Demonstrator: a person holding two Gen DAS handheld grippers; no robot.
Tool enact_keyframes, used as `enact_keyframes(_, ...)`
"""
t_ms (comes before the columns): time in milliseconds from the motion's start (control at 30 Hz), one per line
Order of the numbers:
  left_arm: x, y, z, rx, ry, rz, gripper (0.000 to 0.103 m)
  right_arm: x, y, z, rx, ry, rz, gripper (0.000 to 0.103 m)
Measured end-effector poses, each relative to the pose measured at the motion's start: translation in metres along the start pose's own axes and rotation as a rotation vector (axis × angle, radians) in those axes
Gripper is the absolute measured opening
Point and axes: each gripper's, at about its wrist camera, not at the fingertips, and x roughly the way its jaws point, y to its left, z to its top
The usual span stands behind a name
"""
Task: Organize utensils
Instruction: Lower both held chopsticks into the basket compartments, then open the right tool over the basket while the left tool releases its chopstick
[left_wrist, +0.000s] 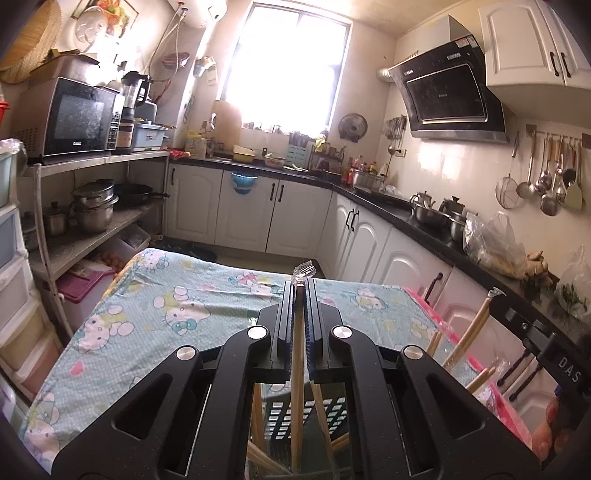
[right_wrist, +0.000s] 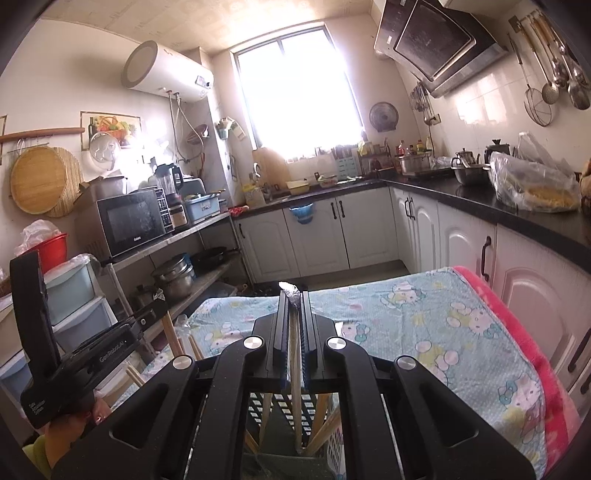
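My left gripper (left_wrist: 302, 286) is shut on a wooden chopstick (left_wrist: 296, 387) in a clear plastic wrapper, whose tip sticks out past the fingers. The chopstick hangs down into a perforated utensil basket (left_wrist: 306, 413) with several other chopsticks in it. My right gripper (right_wrist: 293, 293) is shut on another wrapped chopstick (right_wrist: 295, 398), also over the basket (right_wrist: 295, 417). The right gripper also shows in the left wrist view (left_wrist: 493, 297) at the right, and the left gripper shows in the right wrist view (right_wrist: 159, 299) at the left.
A table with a light-blue cartoon-cat cloth (left_wrist: 166, 302) lies below and ahead, with a pink blanket edge (right_wrist: 535, 339) on its right. White cabinets and a black counter (left_wrist: 424, 221) run along the right. A metal shelf with a microwave (left_wrist: 70, 118) and pots stands left.
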Motion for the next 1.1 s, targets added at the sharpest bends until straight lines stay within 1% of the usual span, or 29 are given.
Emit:
enact_keyframes(133, 0.000, -0.002, -0.006, 0.022, -0.004, -0.003, 0.003, 0.001, 0.001, -0.006, -0.003, 0.012, 0.000, 0.006)
enact_keyframes(567, -0.008, -0.003, -0.018, 0.015, 0.027, -0.036, 0.003, -0.004, 0.002, -0.021, -0.003, 0.071, -0.009, 0.006)
enact_keyframes(833, -0.015, -0.006, -0.025, 0.023, 0.064, -0.051, 0.003, -0.012, 0.002, -0.028, 0.010, 0.097, -0.006, 0.006)
enact_keyframes(900, -0.016, -0.006, -0.026, 0.025, 0.070, -0.050, 0.003, -0.014, 0.002, -0.030, 0.010, 0.111, -0.002, 0.009)
enact_keyframes(967, -0.017, -0.005, -0.027, 0.022, 0.081, -0.053, 0.003, -0.016, 0.003, -0.031, 0.012, 0.110, -0.002, 0.018)
enact_keyframes(1100, -0.020, -0.003, -0.030, 0.019, 0.092, -0.057, 0.003, -0.023, 0.004, -0.032, 0.005, 0.108, -0.002, 0.019)
